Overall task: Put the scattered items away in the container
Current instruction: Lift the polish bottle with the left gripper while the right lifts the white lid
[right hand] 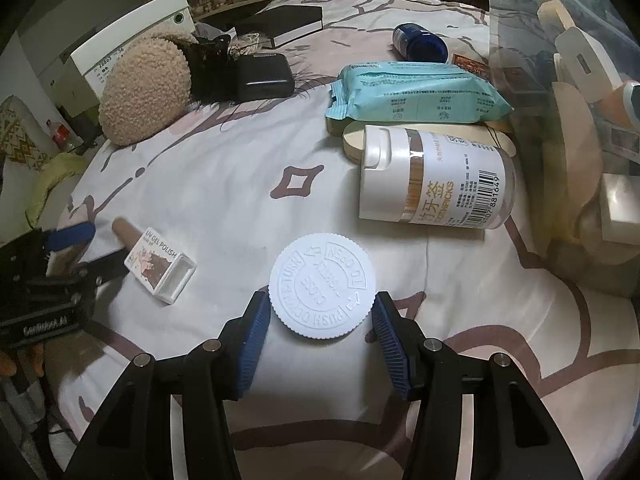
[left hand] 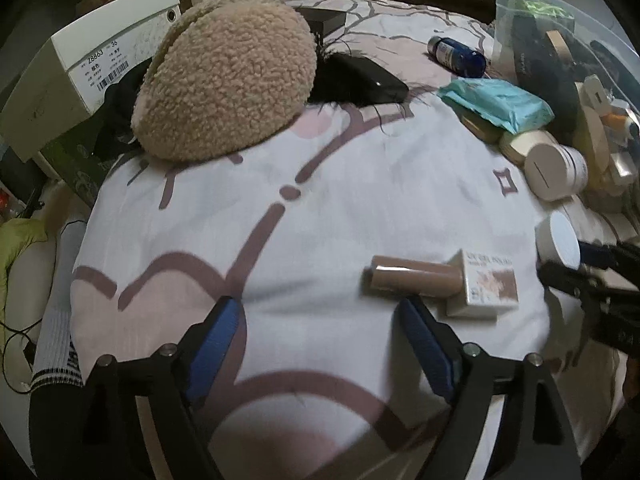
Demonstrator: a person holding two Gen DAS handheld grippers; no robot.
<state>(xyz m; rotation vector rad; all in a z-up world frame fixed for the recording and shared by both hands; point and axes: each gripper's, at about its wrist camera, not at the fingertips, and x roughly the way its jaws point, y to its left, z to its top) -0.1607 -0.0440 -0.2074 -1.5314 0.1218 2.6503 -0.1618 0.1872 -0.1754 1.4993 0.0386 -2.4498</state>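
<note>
White-capped bottle lies on the bedspread between your right gripper pads, jaws wide, not touching. Centre, squeeze the ribbed cap evenly, lift toward the clear container. Left gripper wide, empty, near the gel polish box. Only the right view shows cap lettering.

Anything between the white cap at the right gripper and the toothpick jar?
Nothing: bare bedsheet separates the white cap from the toothpick jar, seen in the right wrist view.

White cap between blue fingers
</note>
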